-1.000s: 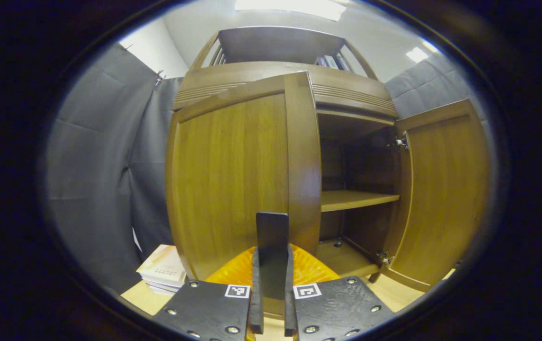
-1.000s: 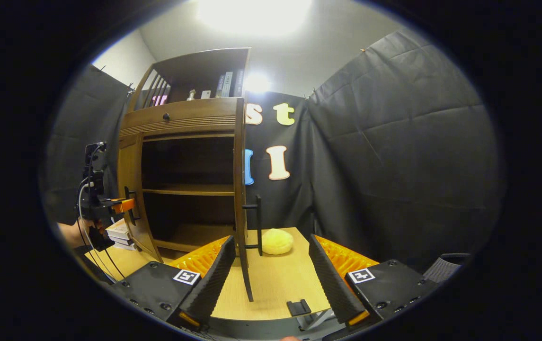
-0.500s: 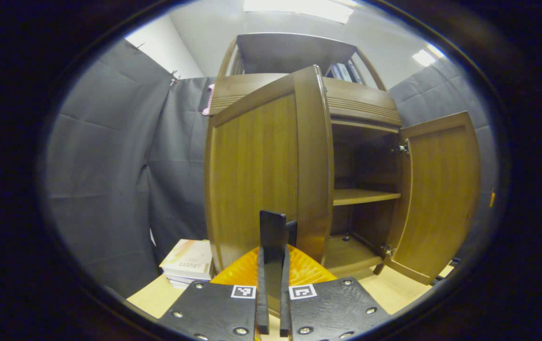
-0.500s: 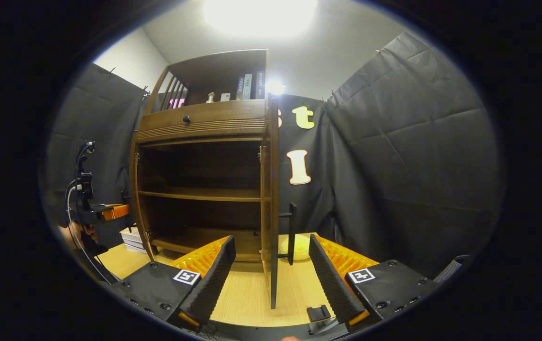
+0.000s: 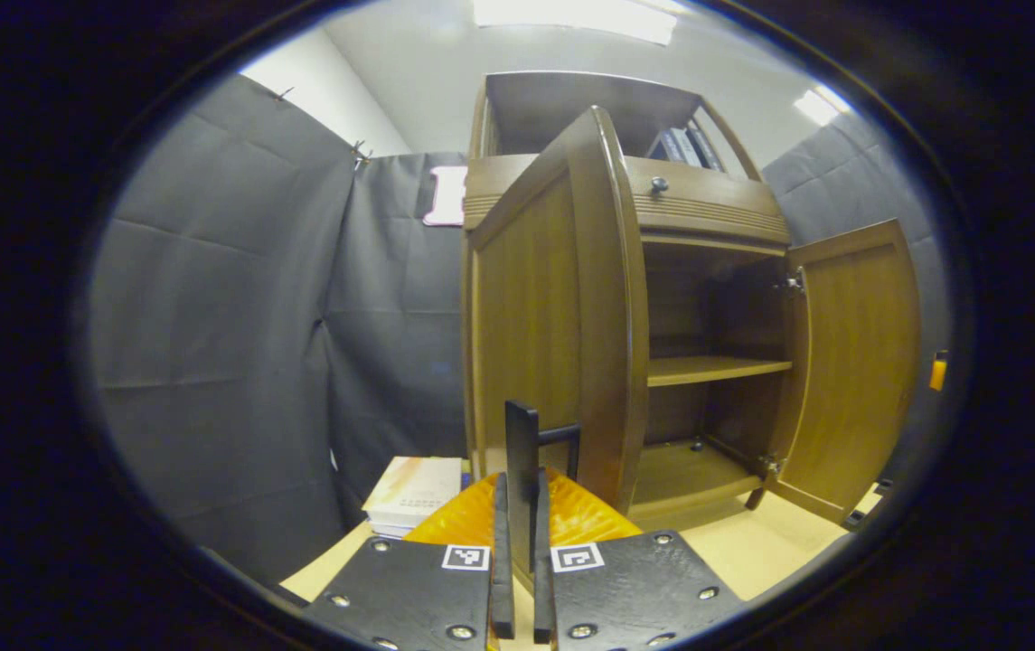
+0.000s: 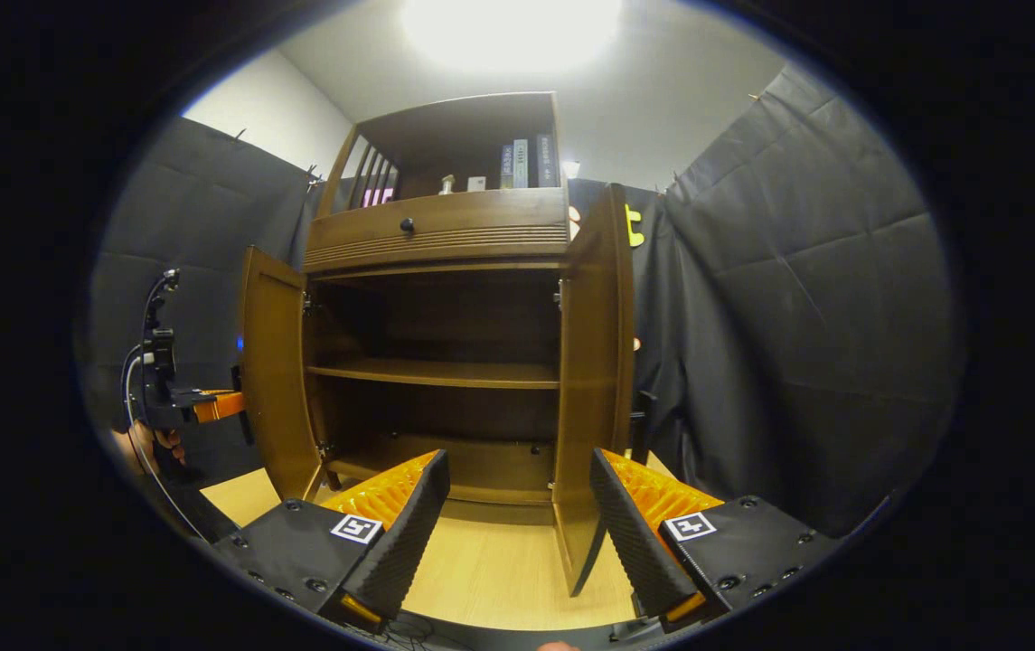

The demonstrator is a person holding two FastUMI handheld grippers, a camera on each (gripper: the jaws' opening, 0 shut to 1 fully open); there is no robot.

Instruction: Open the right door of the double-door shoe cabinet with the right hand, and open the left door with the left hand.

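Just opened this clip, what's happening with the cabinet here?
A person is opening a double-door shoe cabinet with a gripper in each hand. The left gripper is clamped on the left door's handle, with the left door swung well out. The right gripper is open and holds nothing, and the right door beside it already stands wide open. The shelves inside look bare.

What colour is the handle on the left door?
Black; the handle shows best in the left gripper view.
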